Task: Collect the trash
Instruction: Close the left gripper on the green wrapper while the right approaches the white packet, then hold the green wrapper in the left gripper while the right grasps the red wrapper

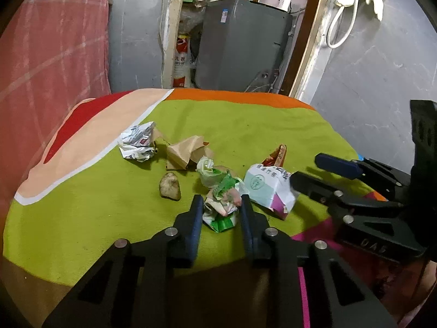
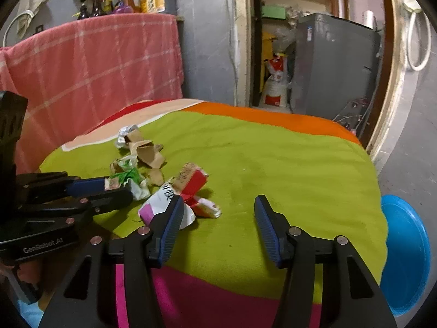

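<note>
Crumpled trash lies on a lime-green cloth point(image 1: 109, 207). My left gripper point(image 1: 220, 205) is shut on a green and white wrapper point(image 1: 221, 213), its pads pressing both sides; the right wrist view shows the same grip point(image 2: 113, 187). Just right of it lies a white, teal and pink carton point(image 1: 266, 191) with a red packet point(image 1: 278, 154) behind. My right gripper point(image 2: 218, 205) stands open. Its left finger point(image 2: 170, 218) is against the white carton point(image 2: 158, 205), and a red box point(image 2: 195, 181) and a small wrapper point(image 2: 209, 207) lie just beyond the gap. The right finger touches nothing.
Further back lie brown paper point(image 1: 185, 153), a white crumpled sheet point(image 1: 136, 145) and a brown lump point(image 1: 170, 186). A blue basin point(image 2: 404, 259) sits low beyond the cloth's right edge. A pink blanket point(image 2: 95, 63) hangs at the left, a grey appliance point(image 2: 333, 63) behind.
</note>
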### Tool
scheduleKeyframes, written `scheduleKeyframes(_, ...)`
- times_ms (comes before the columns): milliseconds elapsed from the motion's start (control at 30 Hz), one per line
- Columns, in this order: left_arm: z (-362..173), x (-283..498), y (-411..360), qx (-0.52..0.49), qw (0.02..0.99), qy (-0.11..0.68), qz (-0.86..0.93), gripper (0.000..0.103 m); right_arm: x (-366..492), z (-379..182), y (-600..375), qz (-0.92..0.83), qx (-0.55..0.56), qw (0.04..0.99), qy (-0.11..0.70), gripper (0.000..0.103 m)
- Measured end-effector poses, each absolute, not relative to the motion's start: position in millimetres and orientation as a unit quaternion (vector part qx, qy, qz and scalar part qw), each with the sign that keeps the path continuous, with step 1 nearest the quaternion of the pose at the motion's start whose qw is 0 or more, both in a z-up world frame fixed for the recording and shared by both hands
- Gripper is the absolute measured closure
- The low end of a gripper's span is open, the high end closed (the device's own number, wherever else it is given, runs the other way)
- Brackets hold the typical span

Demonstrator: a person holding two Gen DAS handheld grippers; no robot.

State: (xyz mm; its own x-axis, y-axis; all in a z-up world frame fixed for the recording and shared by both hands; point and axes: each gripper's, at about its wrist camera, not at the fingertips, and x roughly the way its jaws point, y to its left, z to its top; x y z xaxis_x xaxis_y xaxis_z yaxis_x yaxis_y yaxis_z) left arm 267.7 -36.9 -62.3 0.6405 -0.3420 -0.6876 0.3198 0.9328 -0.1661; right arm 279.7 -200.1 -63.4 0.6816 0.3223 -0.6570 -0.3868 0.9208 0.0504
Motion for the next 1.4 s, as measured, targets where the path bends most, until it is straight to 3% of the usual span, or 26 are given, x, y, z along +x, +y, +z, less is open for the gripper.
scheduleKeyframes(400,-61,269,-32,-0.03,0.907,0.387,-0.163,0.091,294,-64,-186,0.215,-0.055,0.902,0.371,0.051)
scheduleKeyframes(1400,-59,268,-28,-0.054,0.907,0.39,-0.147,0.093,345,-63,-173,0.235,-0.007,0.88,0.413,0.051)
